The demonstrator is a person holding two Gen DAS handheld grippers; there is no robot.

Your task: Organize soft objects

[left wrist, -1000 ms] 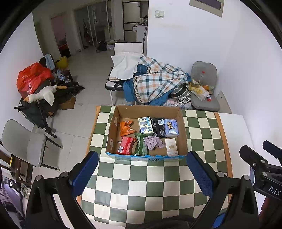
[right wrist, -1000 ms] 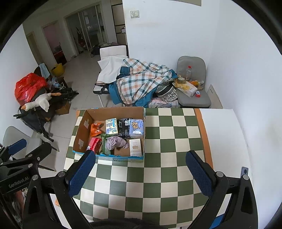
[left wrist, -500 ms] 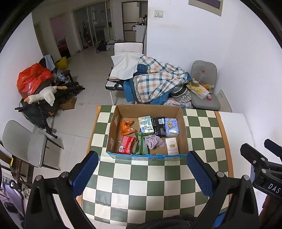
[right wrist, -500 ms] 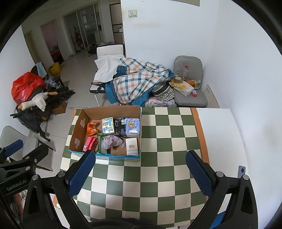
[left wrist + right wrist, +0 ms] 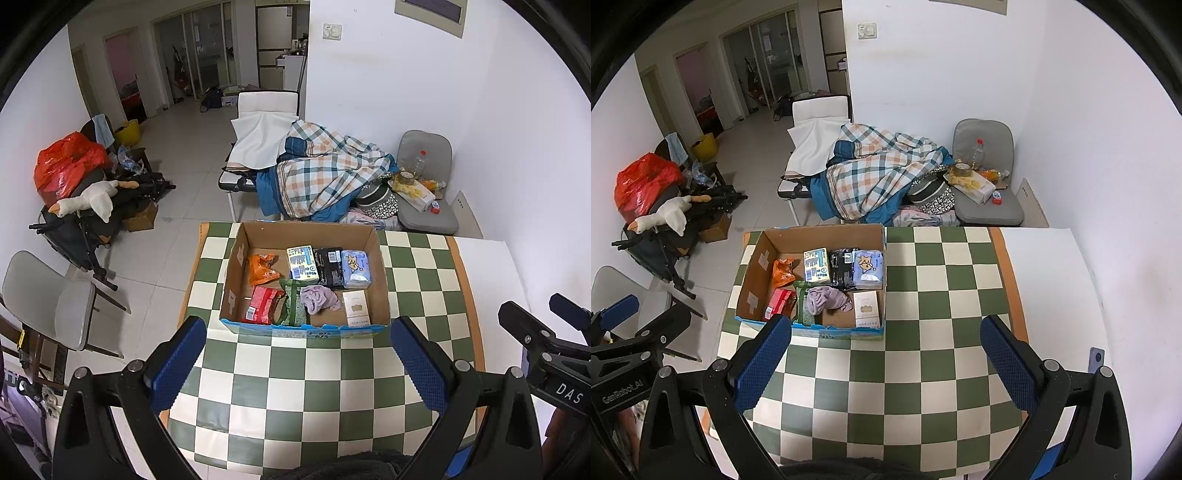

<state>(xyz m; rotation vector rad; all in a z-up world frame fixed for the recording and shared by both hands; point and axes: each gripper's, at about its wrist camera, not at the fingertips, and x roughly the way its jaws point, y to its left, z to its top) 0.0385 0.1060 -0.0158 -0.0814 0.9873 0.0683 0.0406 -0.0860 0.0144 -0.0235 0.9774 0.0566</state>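
White walls are framing a checkered table point(image 5: 295, 387) with both grippers hovering above it, empty.

Ahead of the left gripper point(image 5: 299, 360), an open box point(image 5: 380, 258) is sitting on the table, holding the soft things: a purple cloth point(image 5: 317, 297) is lying near its front wall, with a red packet point(image 5: 260, 304) to the left and a blue tissue pack point(image 5: 355, 263) behind. The right gripper point(image 5: 886, 360) is hanging over bare checks, the box ahead and to its left. Both grippers are gaping wide, gripping nothing.
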